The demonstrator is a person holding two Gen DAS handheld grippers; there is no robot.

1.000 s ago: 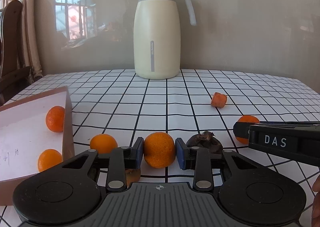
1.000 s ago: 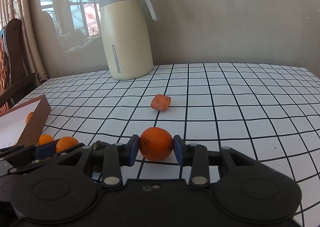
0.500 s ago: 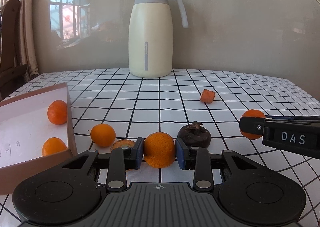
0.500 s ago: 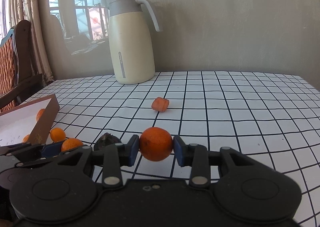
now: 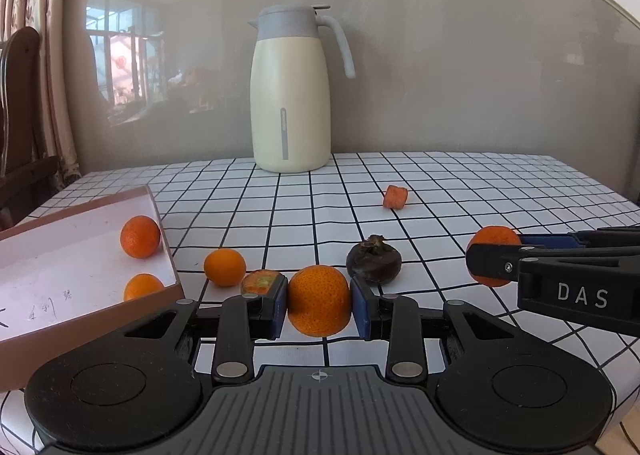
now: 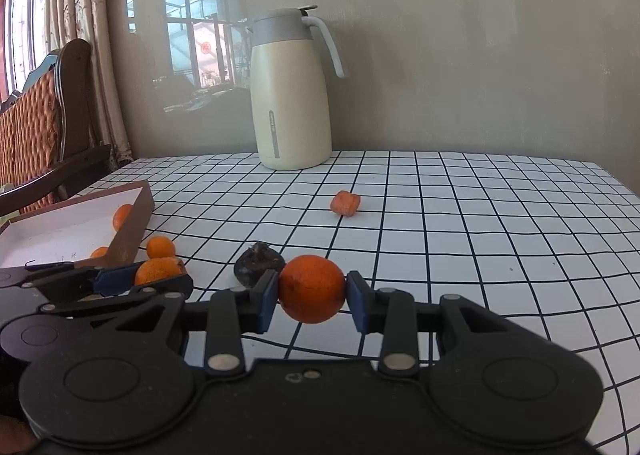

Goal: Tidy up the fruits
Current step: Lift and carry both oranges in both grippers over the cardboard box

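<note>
Nearest to us, our left claw (image 5: 319,305) is clamped on an orange (image 5: 319,299), and our right claw (image 6: 312,297) is clamped on a second orange (image 6: 312,289); both fruits look lifted clear of the worktop (image 6: 480,255).

Just past the left claw lie a cut persimmon-like piece (image 5: 262,281), a loose small orange (image 5: 224,267) and a dark round fruit (image 5: 374,261). To the left sits the shallow cardboard box (image 5: 80,255), with two oranges (image 5: 140,236) already inside it. Farther out, a small orange chunk (image 5: 395,197) lies alone, and the cream jug (image 5: 291,95) stands at the back against the wall.

We judge the sorting as partly done: two fruits boxed, two in hand, and four pieces left on the cloth.

The box's near right wall stands close to the loose orange, so we would need to clear that rim when bringing fruit in. The two claws hang near each other, which may crowd the way. The right half of the worktop is open, with its far edge by the wall.
</note>
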